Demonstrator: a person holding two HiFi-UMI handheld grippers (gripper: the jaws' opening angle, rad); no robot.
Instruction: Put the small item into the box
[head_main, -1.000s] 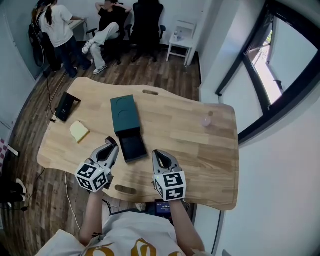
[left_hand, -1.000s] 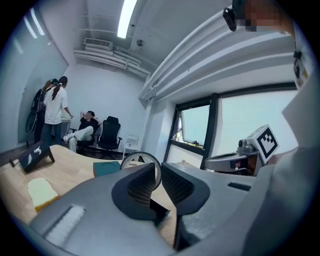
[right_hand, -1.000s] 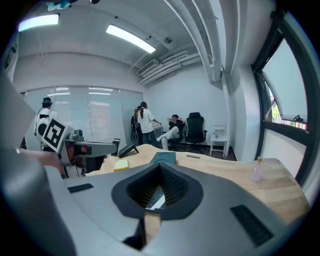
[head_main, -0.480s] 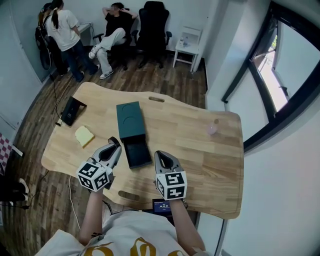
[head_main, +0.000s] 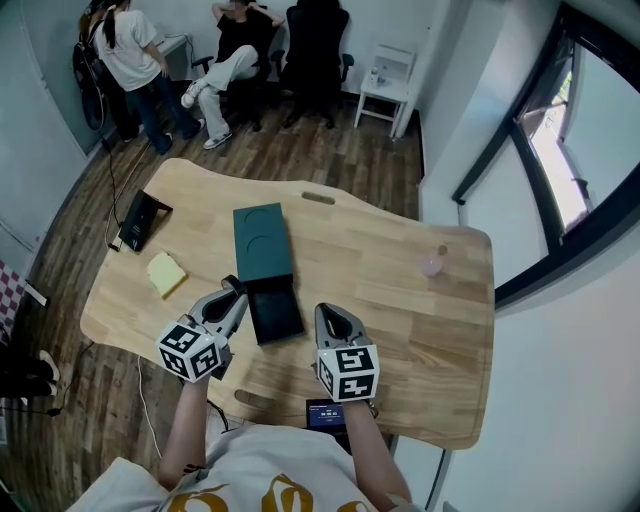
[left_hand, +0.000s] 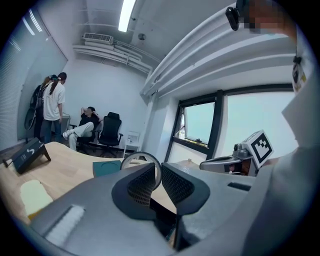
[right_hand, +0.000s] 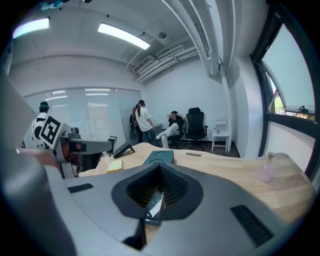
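A dark green box lies mid-table, its lid (head_main: 262, 238) behind the open tray (head_main: 273, 310). My left gripper (head_main: 234, 293) hovers at the tray's left edge. In the left gripper view it (left_hand: 156, 172) is shut on a thin metal ring (left_hand: 140, 153) that stands up between the pads. My right gripper (head_main: 331, 315) sits just right of the tray's near end. Its pads (right_hand: 172, 186) meet at the tips. A dark sliver with a white edge shows low in the gap; I cannot tell what it is.
A yellow sponge-like block (head_main: 165, 273) and a black stand (head_main: 140, 215) lie at the table's left. A small pink bottle (head_main: 432, 263) stands at the right. People and office chairs (head_main: 312, 45) are beyond the far edge. The near table edge is close under my grippers.
The head view has drifted a little, so the table sits slightly lower and to the right in the picture. Both grippers stay by the tray with their jaws unchanged.
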